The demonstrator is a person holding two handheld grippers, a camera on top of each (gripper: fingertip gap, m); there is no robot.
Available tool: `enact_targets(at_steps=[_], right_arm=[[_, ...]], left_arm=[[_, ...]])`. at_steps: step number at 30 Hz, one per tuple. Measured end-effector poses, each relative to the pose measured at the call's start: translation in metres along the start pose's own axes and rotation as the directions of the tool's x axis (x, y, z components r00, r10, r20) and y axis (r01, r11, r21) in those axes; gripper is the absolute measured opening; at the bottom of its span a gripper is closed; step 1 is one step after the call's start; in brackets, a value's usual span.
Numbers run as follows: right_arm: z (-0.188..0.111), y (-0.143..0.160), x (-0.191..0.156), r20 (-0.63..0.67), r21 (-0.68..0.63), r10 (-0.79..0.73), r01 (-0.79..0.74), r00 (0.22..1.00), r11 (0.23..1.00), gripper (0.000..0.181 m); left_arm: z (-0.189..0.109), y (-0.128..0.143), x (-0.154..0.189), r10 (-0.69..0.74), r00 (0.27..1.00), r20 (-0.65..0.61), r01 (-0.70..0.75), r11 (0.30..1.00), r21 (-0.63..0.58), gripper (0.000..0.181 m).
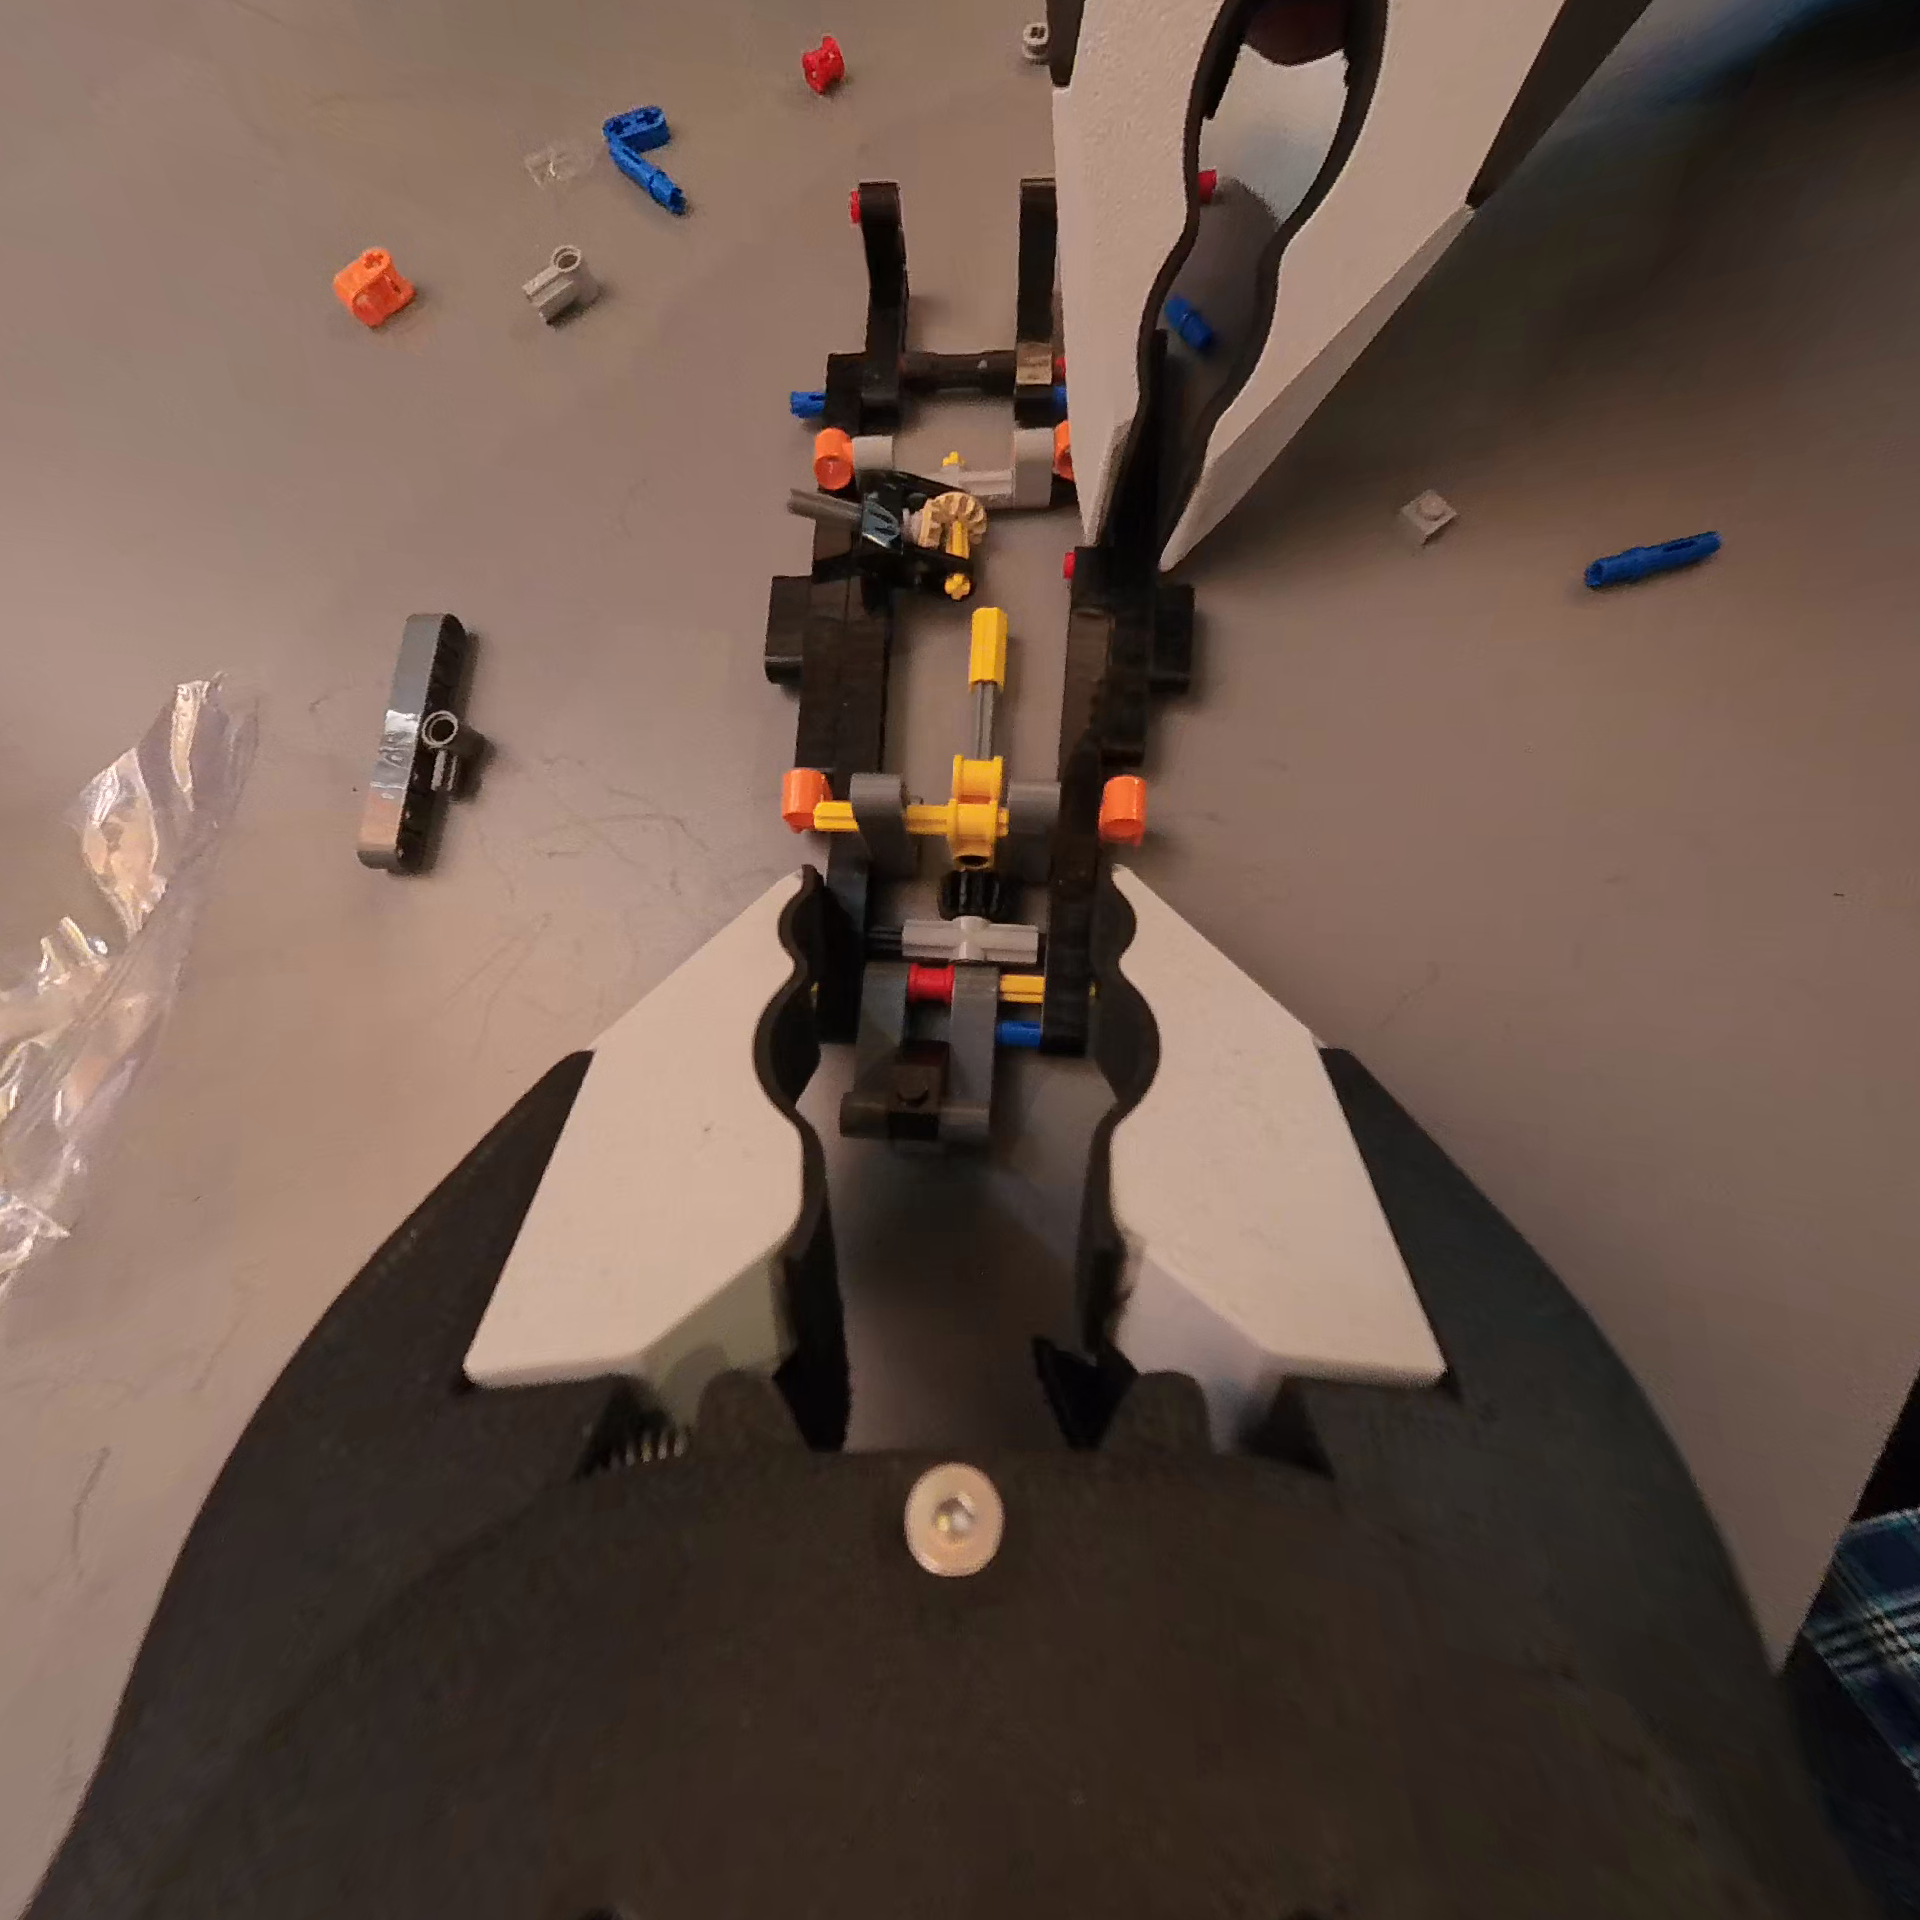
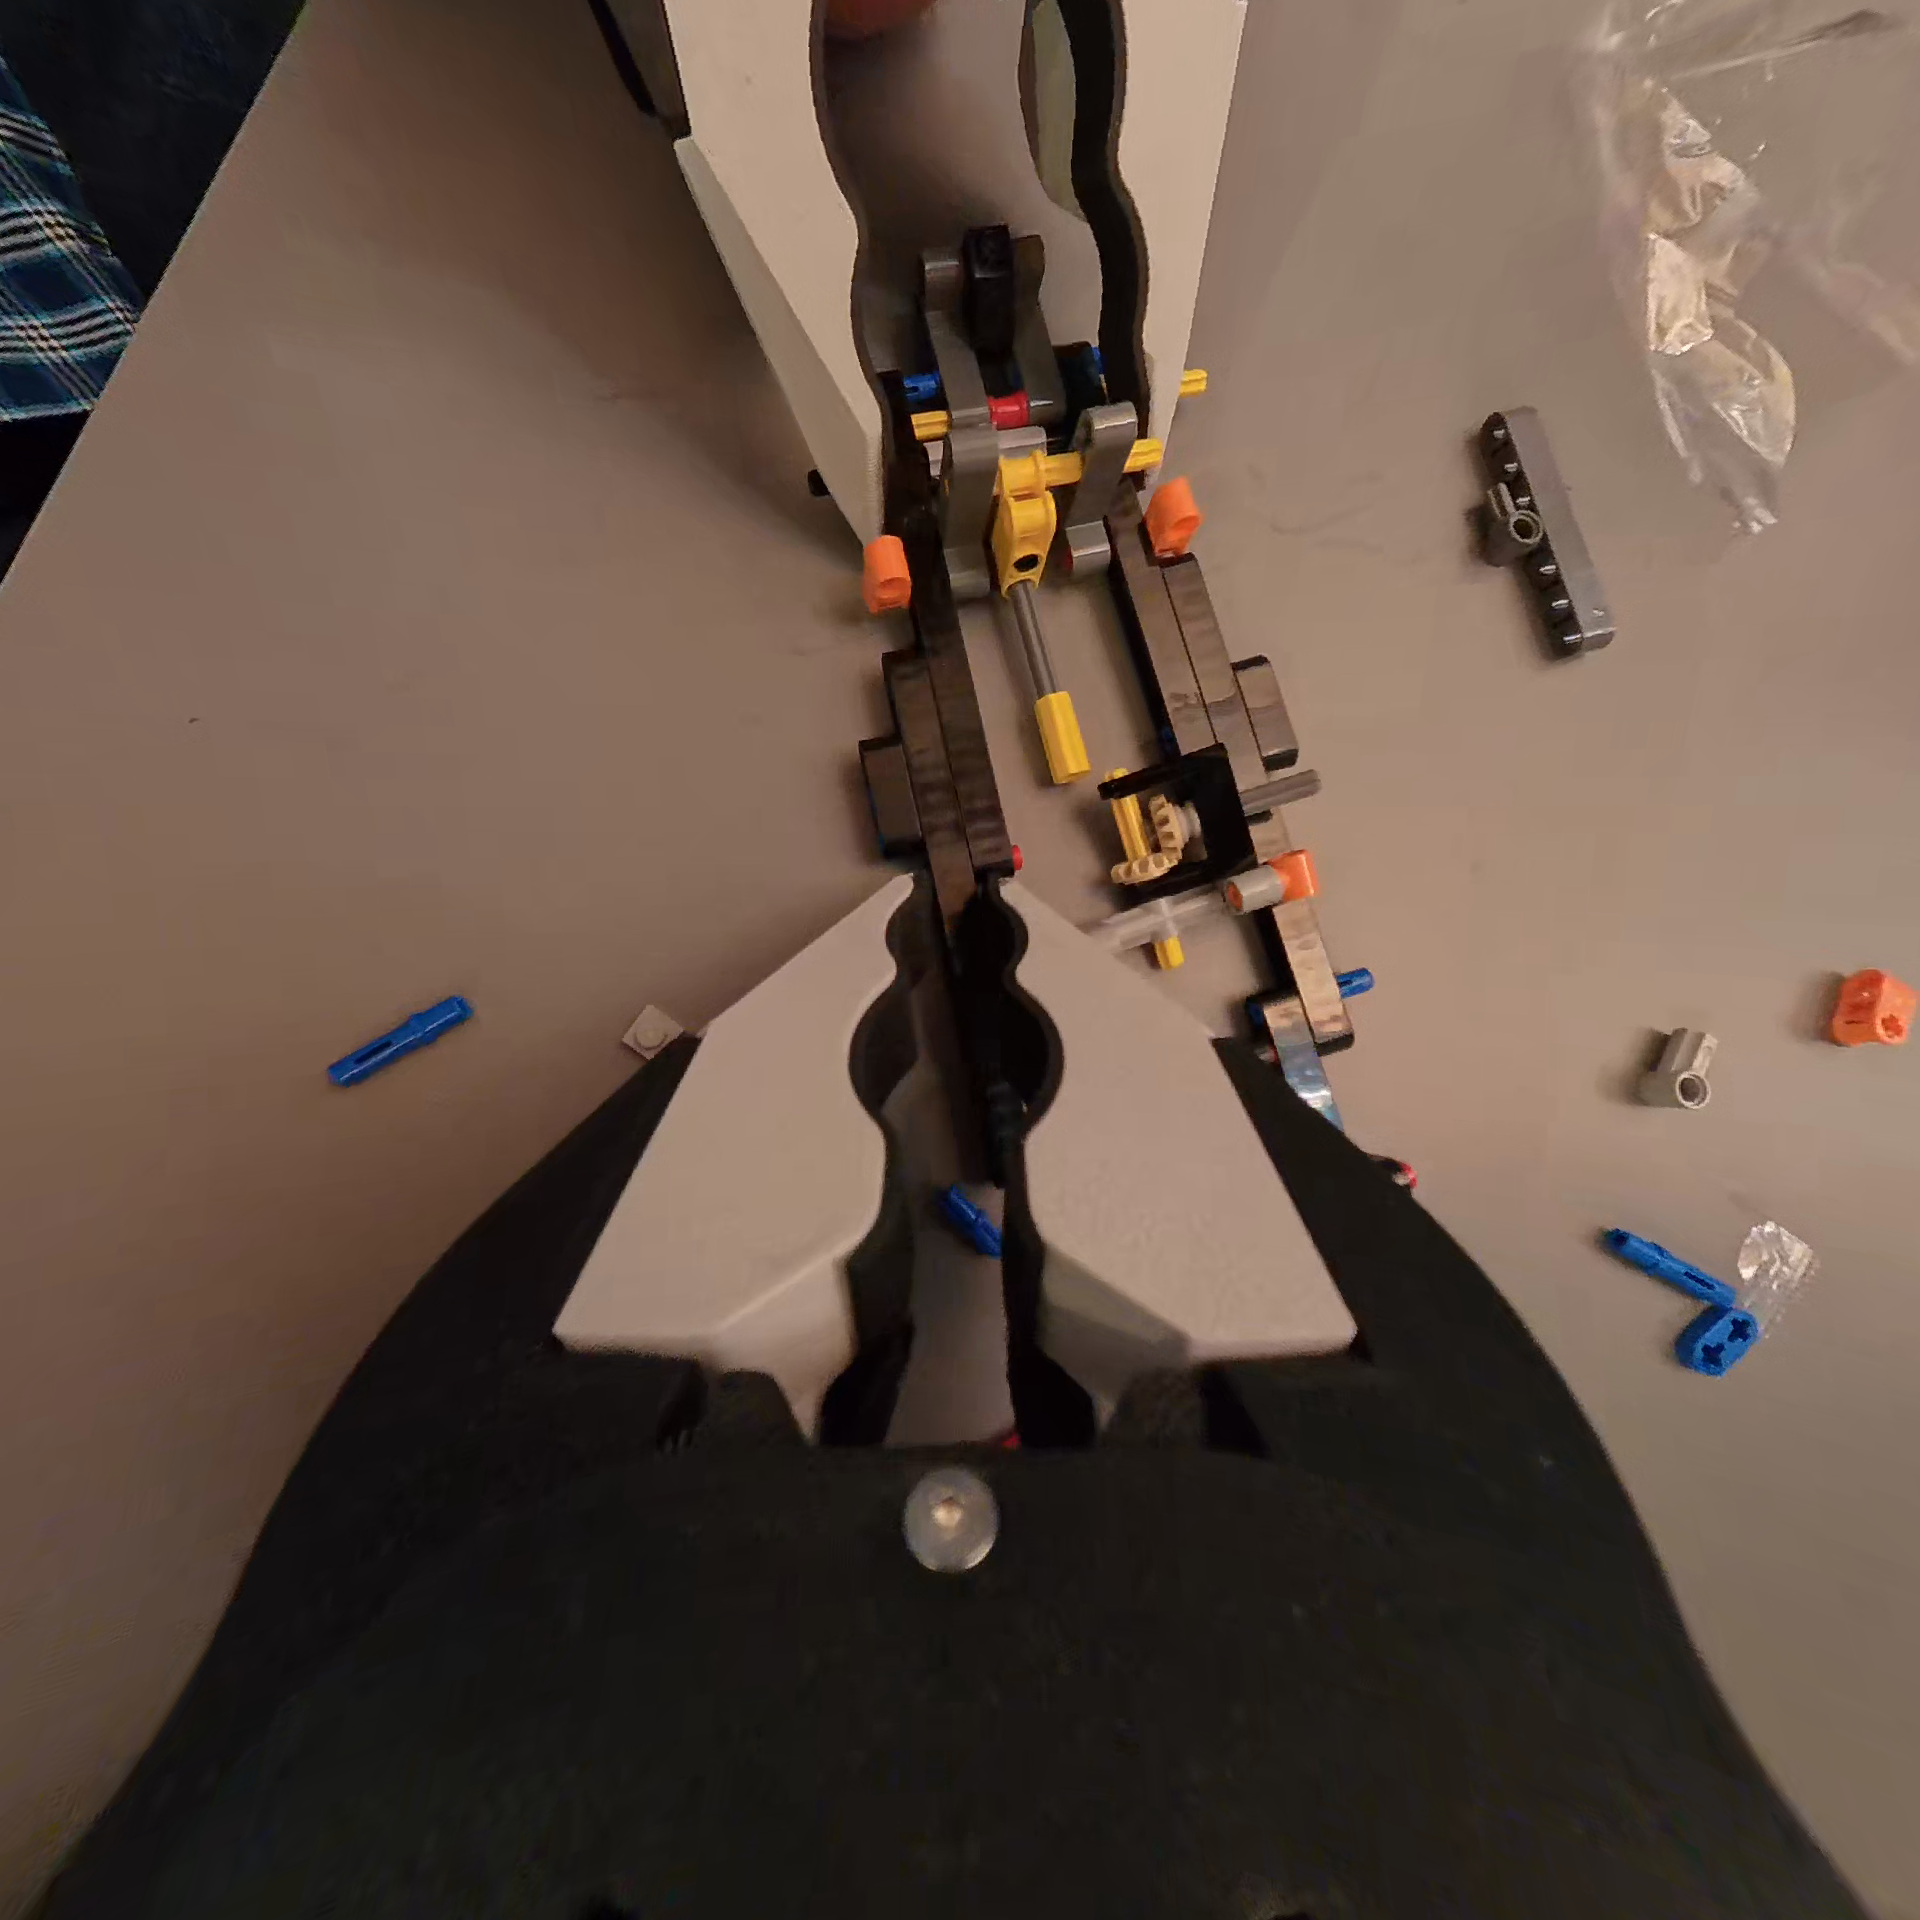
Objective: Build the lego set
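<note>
The left claw point(image 1: 961, 997) straddles the near end of the chassis point(image 1: 966, 727), pads against both black rails, so it looks clamped on it. The right claw point(image 2: 961, 997) is pinched shut on one rail at the far end. The chassis lies flat on the grey worktop point(image 1: 1455, 935). It's probably light and stiff along the rails, but pin joints can pop, so hold the rails, not the yellow axle point(image 1: 985, 665) or tan gear point(image 1: 951, 520). Farther out, loose pins, a grey beam point(image 1: 410, 743) and a plastic bag point(image 1: 94, 935) lie scattered; the worktop looks smooth, so bits may skid.
</note>
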State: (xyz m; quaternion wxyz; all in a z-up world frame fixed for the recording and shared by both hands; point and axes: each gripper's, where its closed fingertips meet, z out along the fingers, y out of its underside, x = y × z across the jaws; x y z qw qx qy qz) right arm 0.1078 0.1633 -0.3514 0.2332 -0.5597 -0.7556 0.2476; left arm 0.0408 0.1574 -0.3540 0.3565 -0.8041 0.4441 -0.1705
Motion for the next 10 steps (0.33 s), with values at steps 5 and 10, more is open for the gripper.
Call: enact_targets(at_steps=[5,10], right_arm=[[0.0000,-0.0001,-0.0002,0.014,0.004,0.001,-0.001,1.000,1.000,0.007],[0.0000,-0.0005,-0.0002,0.002,0.023,0.004,-0.004,1.000,1.000,0.007]], left_arm=[[0.0001,0.0000,0.0000,-0.001,1.000,-0.002,0.001,1.000,0.000,0.049],[0.0004,0.0002,-0.0001,-0.008,1.000,-0.007,0.008,1.000,0.000,0.049]])
